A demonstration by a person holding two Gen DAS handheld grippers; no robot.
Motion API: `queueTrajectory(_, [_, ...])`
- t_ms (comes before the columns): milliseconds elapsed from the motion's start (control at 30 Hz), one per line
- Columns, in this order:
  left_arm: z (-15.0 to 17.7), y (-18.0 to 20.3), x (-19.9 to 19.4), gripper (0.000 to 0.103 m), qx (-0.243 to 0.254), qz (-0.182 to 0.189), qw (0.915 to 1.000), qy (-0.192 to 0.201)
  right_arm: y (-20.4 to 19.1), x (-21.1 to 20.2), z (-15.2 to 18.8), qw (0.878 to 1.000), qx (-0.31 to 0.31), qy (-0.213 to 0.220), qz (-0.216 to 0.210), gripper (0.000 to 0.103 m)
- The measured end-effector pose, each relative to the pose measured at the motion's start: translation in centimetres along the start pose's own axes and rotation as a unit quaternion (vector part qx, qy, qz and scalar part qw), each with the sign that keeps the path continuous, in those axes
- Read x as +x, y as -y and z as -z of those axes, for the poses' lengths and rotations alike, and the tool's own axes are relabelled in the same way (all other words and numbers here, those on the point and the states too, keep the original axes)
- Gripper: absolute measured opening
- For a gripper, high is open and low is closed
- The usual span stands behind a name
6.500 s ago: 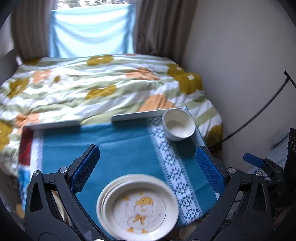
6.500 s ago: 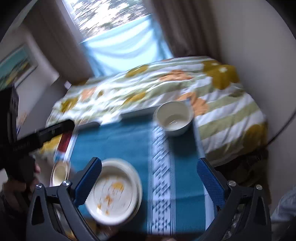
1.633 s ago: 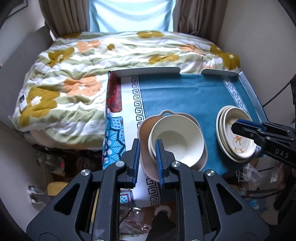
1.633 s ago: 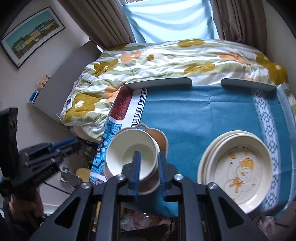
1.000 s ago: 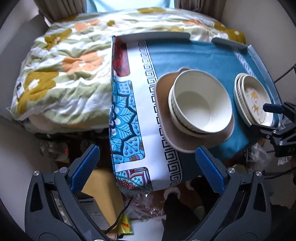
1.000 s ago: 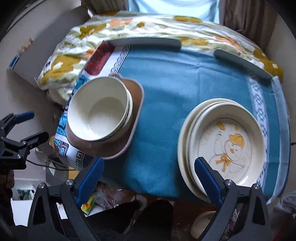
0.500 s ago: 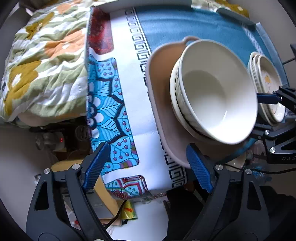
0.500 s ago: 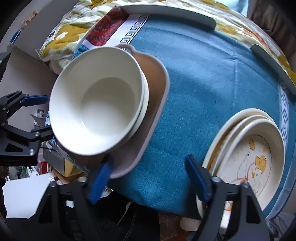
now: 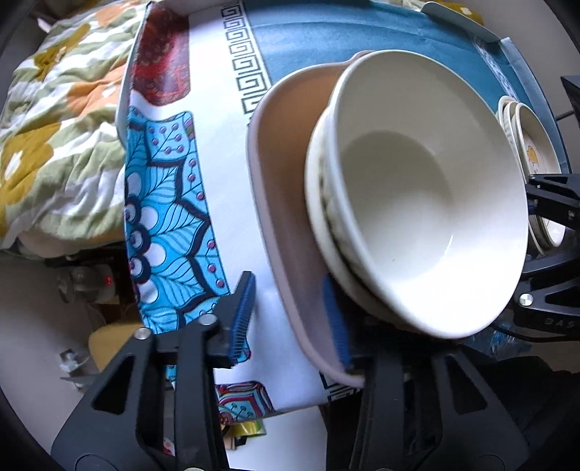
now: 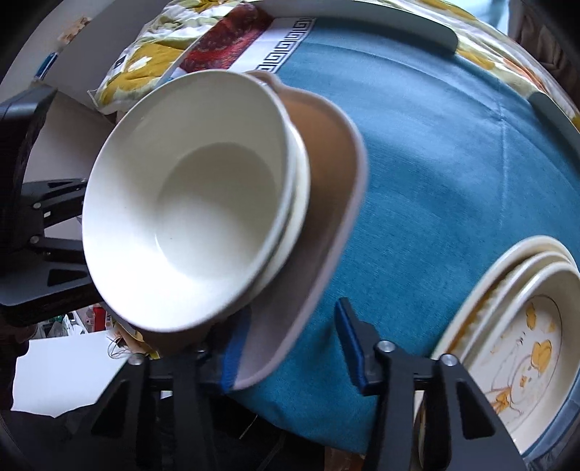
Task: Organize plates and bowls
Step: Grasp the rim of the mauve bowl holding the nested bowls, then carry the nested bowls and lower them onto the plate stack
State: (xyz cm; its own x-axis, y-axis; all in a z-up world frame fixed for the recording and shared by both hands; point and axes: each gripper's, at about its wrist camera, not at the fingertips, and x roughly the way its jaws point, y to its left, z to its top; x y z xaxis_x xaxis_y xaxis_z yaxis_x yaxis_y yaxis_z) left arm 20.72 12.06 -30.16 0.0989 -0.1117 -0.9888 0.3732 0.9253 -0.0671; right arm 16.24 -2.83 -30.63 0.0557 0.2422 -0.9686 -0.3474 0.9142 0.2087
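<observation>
Both grippers have dropped close, jaws just closing astride the tan tray's (image 9: 290,188) rim: left gripper (image 9: 290,319) at seven o'clock, right gripper (image 10: 290,344) at five; neither visibly pinching yet.

The table (image 10: 446,21), seen only as grey raised rim sections at its far edge, is covered by a cloth (image 10: 453,152) that is teal across most of its width, with a white Greek-key border, red patches and blue leaf motifs at one end (image 9: 170,203). That patterned end is draped over the table's edge. On the cloth a brown square dish (image 10: 333,174) is set near the patterned end, and a stack of cream plates (image 10: 522,326), the top one printed with an orange figure, is set at the other end, well apart from it. Beyond the table a bed is seen, covered by a flowered quilt (image 9: 54,119).
</observation>
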Motion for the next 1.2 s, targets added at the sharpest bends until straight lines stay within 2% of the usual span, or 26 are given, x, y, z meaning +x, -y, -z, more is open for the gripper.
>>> queueTrajectory(167, [0.0,0.7,0.0,0.023,0.015,0.004,0.9998,0.016,-0.8,0.9,-0.2,1.000,-0.024,0.005,0.002,0.023])
queueTrajectory(233, [0.1,0.9,-0.1,0.015,0.020,0.008,0.9995,0.023,-1.0,1.1,-0.2,0.999,-0.030,0.012,0.003,0.019])
queueTrajectory(300, [0.3,1.7,-0.4,0.010,0.031,0.007,0.9988,0.037,-1.4,0.9,-0.2,0.999,-0.039,0.018,0.008,0.018])
queueTrajectory(400, [0.7,2.5,-1.0,0.010,0.054,-0.019,0.9963,0.065,-1.5,0.8,0.1,0.999,-0.036,0.035,0.016,0.017])
queueTrajectory(500, [1.0,3.3,-1.1,0.010,0.071,-0.037,0.9938,0.077,-1.9,0.5,0.4,0.998,-0.043,0.047,0.030,0.017])
queueTrajectory(700, [0.3,3.2,-1.8,0.010,0.067,-0.032,0.9938,0.082,-1.3,-1.0,0.7,0.997,-0.038,0.064,0.034,0.017])
queueTrajectory(900, [-1.4,4.8,-4.6,0.010,0.087,-0.032,0.9897,0.109,0.2,-4.4,1.0,0.994,-0.026,0.092,0.048,0.017])
queueTrajectory(1033, [-3.1,6.9,-7.5,0.010,0.113,-0.031,0.9837,0.136,1.9,-7.9,1.9,0.992,-0.004,0.113,0.054,0.017])
queueTrajectory(1200, [-5.5,10.9,-10.6,0.010,0.134,-0.005,0.9775,0.163,4.8,-12.7,3.9,0.989,0.023,0.127,0.071,0.017])
